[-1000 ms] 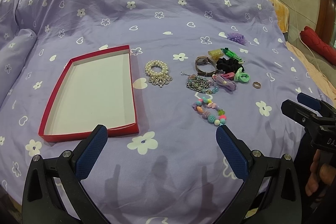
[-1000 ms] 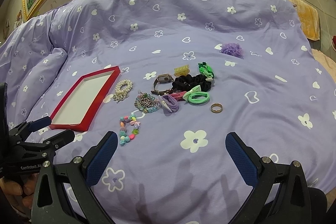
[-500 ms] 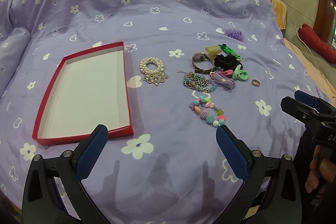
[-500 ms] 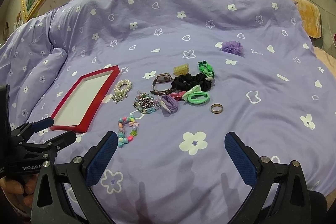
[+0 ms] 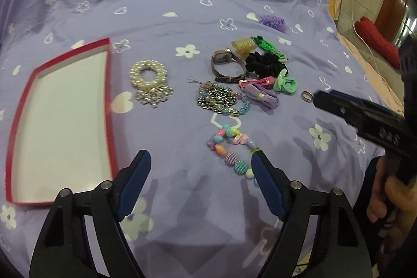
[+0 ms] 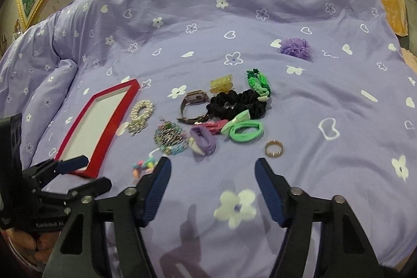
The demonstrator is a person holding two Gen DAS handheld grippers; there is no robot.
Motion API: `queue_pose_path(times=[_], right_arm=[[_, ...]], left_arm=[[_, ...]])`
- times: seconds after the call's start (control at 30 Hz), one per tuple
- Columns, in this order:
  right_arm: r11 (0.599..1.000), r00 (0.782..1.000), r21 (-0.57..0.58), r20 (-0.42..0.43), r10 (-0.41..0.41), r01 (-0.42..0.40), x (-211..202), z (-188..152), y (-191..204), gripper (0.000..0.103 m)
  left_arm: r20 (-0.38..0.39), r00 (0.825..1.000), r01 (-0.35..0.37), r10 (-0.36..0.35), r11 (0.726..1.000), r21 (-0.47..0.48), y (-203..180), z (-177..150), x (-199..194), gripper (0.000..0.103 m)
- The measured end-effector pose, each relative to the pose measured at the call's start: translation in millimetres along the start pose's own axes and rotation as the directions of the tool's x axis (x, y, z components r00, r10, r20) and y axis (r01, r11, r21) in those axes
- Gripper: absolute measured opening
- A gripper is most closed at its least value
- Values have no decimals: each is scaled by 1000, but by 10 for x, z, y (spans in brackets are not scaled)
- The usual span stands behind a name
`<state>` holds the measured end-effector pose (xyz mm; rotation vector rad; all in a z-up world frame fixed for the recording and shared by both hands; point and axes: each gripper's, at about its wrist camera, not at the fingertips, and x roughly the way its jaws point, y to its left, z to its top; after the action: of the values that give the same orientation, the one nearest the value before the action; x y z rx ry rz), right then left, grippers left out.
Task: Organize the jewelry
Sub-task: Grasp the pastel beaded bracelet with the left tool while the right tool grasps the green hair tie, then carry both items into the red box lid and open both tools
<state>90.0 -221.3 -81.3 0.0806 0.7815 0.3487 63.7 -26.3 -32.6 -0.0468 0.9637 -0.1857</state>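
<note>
Bare bedspread [image 6: 325, 173] around ring [image 6: 274, 149]

Matt cloth bedspread [image 6: 260, 4]; glossy pearl bracelet [image 5: 148, 74]; metal ring [image 6: 274, 149].

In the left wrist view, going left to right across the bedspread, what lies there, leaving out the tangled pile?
Red tray → pearl bracelet → chain bracelet → metal ring → right gripper, coming in from the right edge.
</note>
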Motion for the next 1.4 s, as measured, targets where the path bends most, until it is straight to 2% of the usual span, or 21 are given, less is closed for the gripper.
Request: queue_pose_path(times=[0.23, 0.33, 0.43, 0.53, 0.6, 0.63, 0.93, 0.97, 1.4], right_arm=[[998, 997, 36, -68, -42, 45, 423, 218, -219, 49], [996, 994, 62, -101, -53, 59, 596, 251, -324, 48], [995, 991, 88, -129, -44, 55, 731, 254, -390, 39], [994, 990, 88, -133, -46, 59, 800, 240, -398, 29], [994, 990, 88, -131, -52, 64, 791, 240, -398, 7], [994, 991, 96, -126, -45, 58, 778, 237, -411, 3], [994, 998, 105, -65, -5, 11, 483, 249, -327, 3], [995, 998, 104, -58, 3, 3, 445, 247, -303, 3], [993, 994, 34, -22, 111, -111, 224, 307, 264, 3]], left_arm=[[-59, 997, 42, -41, 999, 17, -53, 95, 274, 74], [-80, 995, 61, -58, 998, 27, -69, 105, 381, 66], [-99, 992, 76, -74, 997, 19, -46, 91, 469, 58], [-92, 992, 94, -92, 995, 24, -24, 91, 484, 40], [-90, 990, 114, -111, 993, 28, -19, 97, 489, 14], [-91, 988, 124, -122, 992, 27, -16, 97, 488, 13], [-46, 989, 142, -142, 990, 6, 39, 76, 316, 11], [-38, 989, 146, -146, 989, 1, 61, 76, 271, 8], [74, 988, 137, -132, 989, -61, 387, 100, -234, 7]])
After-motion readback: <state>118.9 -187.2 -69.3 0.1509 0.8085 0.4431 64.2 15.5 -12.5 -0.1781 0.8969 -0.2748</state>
